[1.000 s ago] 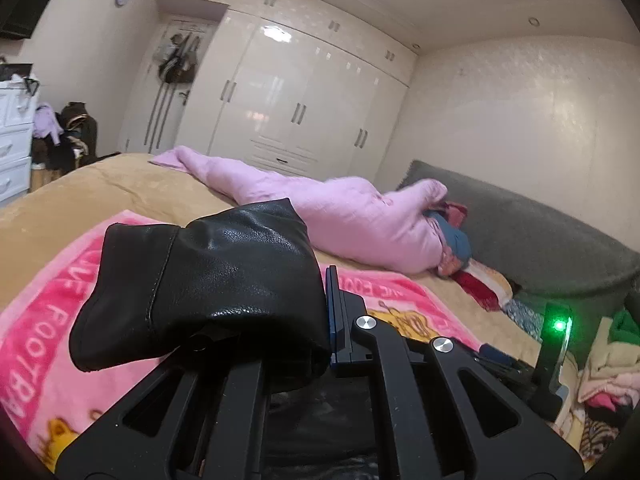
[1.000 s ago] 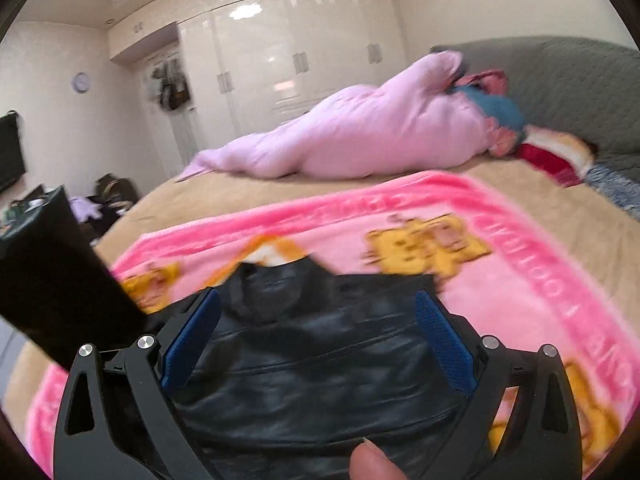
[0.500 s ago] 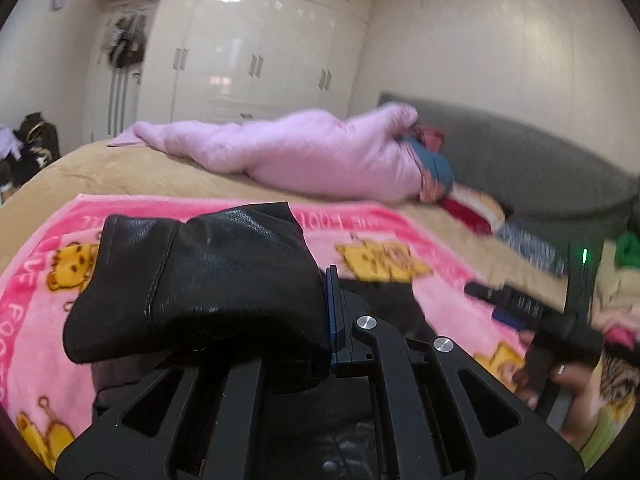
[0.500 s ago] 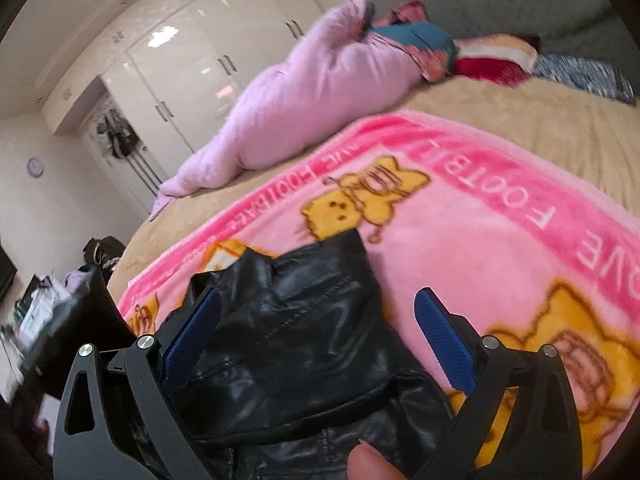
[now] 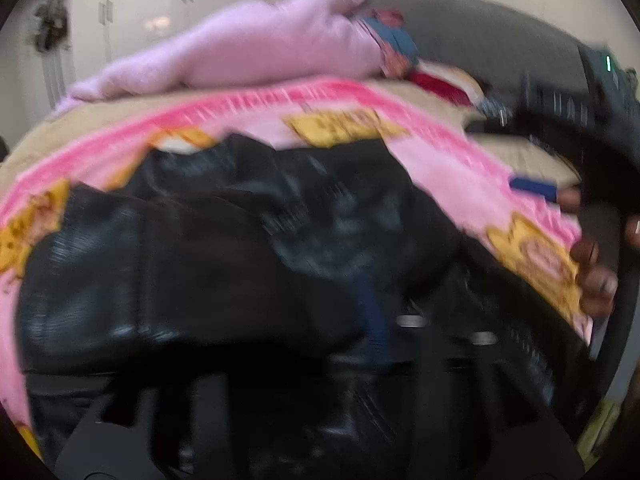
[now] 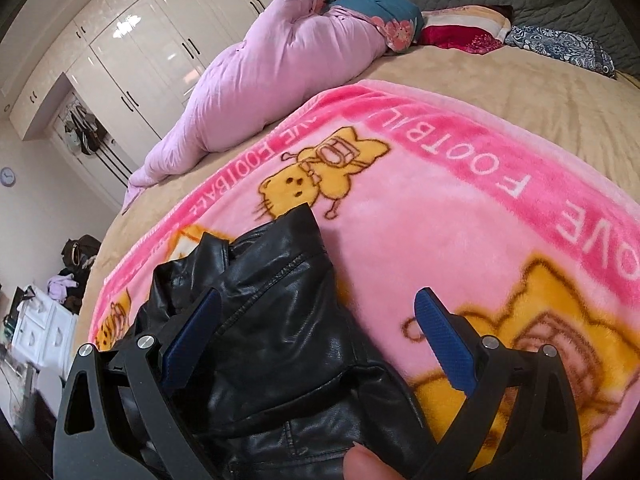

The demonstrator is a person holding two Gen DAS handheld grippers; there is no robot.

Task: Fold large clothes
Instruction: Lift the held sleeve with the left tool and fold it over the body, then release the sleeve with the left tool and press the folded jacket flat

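The black leather jacket [image 6: 264, 344] lies bunched on the pink blanket [image 6: 460, 216], which covers the near part of the bed [image 6: 500, 80]. It sits toward the near left corner of the bed, as the right wrist view shows it.

On the left, the left gripper [image 5: 304, 344] is very blurred. Its jaws are opening, and a thick fold of the jacket [image 5: 192, 264] lies over them; I cannot tell if the pads press on it. On the right, the right gripper [image 6: 316, 336] has its jaws spread wide. The left blue pad rests against the jacket and the right one hangs over bare blanket, so it pinches nothing.

I judge that the jacket is heavy and rather stiff for a garment. Its shiny surface looks slippery, so a thin pinch could slide off. A seam, the collar or the hem edge seems the best place to take hold, because the material is doubled there.

No containers are visible. At the far edge of the bed lies a rolled pink quilt [image 6: 280, 72], and beside it some pillows [image 6: 460, 28].
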